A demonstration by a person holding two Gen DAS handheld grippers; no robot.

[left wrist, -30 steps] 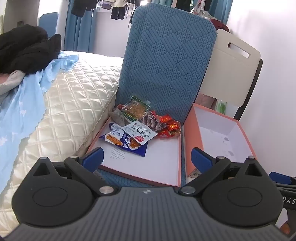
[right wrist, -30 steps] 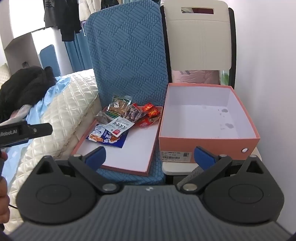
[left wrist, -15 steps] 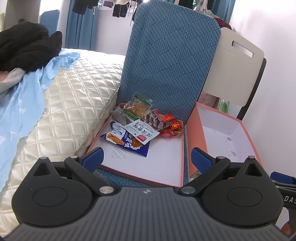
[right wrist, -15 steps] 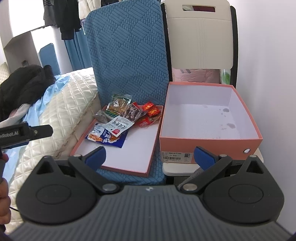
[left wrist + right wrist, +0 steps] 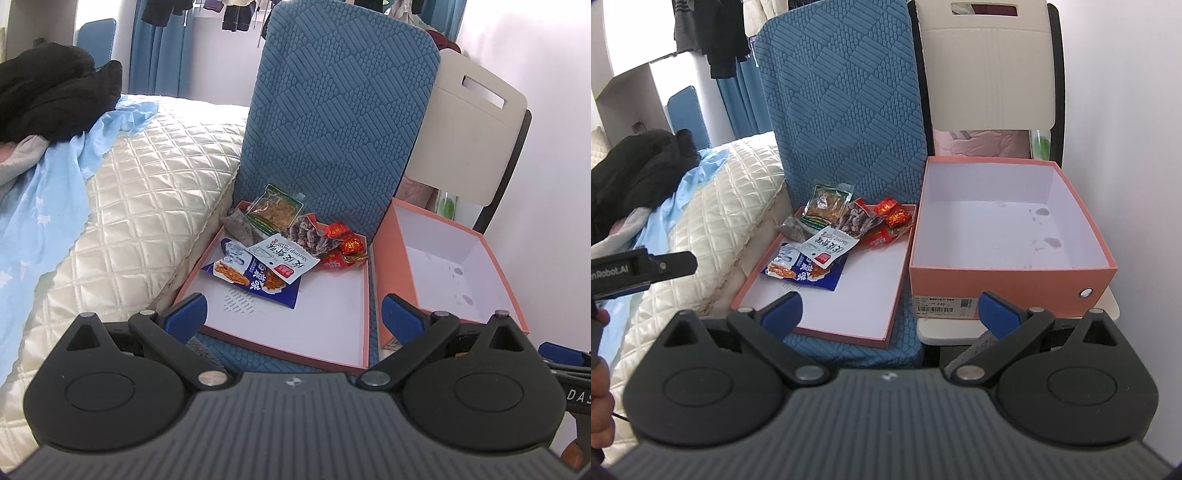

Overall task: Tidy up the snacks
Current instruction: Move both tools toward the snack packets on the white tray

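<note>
A pile of snack packets (image 5: 280,236) lies at the far end of an orange box lid (image 5: 325,325) on a blue chair seat; it also shows in the right wrist view (image 5: 831,229). A blue packet (image 5: 255,280) and a white packet (image 5: 284,254) lie nearest me, with red wrapped sweets (image 5: 343,243) to the right. An orange box (image 5: 1008,229), with nothing in it, stands on the white chair to the right of the lid. My left gripper (image 5: 291,314) is open, above the lid's near edge. My right gripper (image 5: 890,310) is open, before the lid and box.
A blue chair back (image 5: 340,122) rises behind the lid. A quilted cream bed (image 5: 122,221) with dark clothes (image 5: 48,99) lies to the left. A white chair back (image 5: 990,66) and a wall stand to the right. The left gripper's body (image 5: 639,269) shows in the right view.
Both grippers have moved slightly forward toward the lid and box. Both stay open and empty. The snacks have not moved.
</note>
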